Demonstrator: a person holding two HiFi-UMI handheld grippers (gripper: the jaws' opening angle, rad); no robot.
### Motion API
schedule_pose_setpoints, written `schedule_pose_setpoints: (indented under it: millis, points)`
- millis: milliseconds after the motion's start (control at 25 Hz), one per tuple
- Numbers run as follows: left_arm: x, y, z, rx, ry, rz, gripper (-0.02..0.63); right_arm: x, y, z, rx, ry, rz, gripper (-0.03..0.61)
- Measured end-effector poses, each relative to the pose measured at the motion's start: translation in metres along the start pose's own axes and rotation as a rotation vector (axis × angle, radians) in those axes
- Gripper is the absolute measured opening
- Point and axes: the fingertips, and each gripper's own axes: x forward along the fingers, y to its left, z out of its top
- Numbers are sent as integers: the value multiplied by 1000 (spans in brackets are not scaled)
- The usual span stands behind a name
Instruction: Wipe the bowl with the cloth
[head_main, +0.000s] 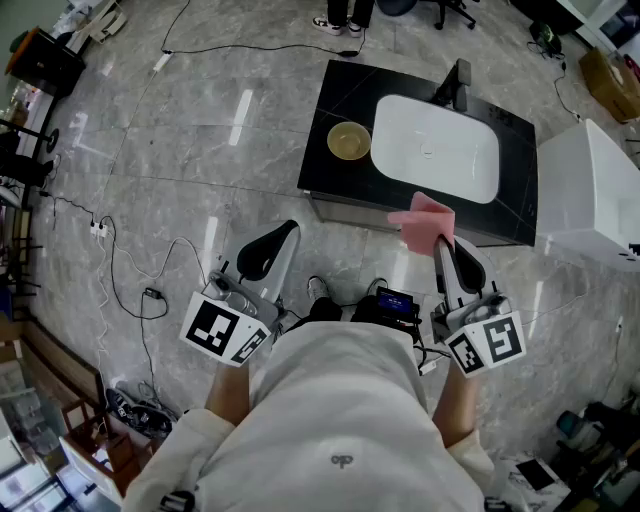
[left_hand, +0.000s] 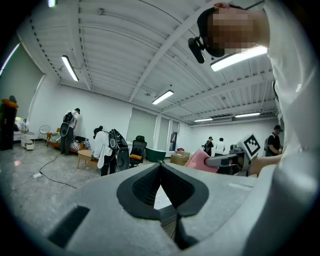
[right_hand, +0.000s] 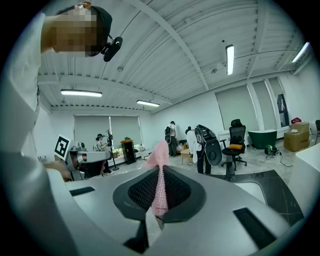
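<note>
A gold-coloured bowl (head_main: 349, 140) stands on the black counter (head_main: 328, 165), just left of the white sink (head_main: 436, 148). My right gripper (head_main: 441, 243) is shut on a pink cloth (head_main: 425, 222), which sticks up from between its pads in the right gripper view as the cloth (right_hand: 159, 170). It hovers in front of the counter's near edge, short of the bowl. My left gripper (head_main: 290, 229) is shut with nothing in it and hangs over the floor, left of the counter. The left gripper view shows the closed left gripper (left_hand: 160, 167), with the pink cloth (left_hand: 198, 161) off to the right.
A dark faucet (head_main: 458, 82) stands behind the sink. A white unit (head_main: 590, 190) stands right of the counter. Cables (head_main: 130, 270) trail over the grey floor at left. Several people and office chairs (right_hand: 235, 140) are far back in the room.
</note>
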Motion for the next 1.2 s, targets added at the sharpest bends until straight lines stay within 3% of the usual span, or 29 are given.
schedule_pose_setpoints:
  millis: [280, 720, 960, 1200]
  points:
    - [-6, 6, -2, 3, 13, -10, 12, 3, 9, 5, 30, -37, -4, 15]
    - [-28, 29, -27, -56, 53, -46, 11, -1, 29, -6, 50, -28, -114, 15]
    - [-13, 43, -35, -75, 84, -51, 11, 1, 18, -10, 54, 2, -149, 15]
    - [11, 57, -30, -57, 102, -25, 12, 27, -3, -4, 63, -12, -131, 15]
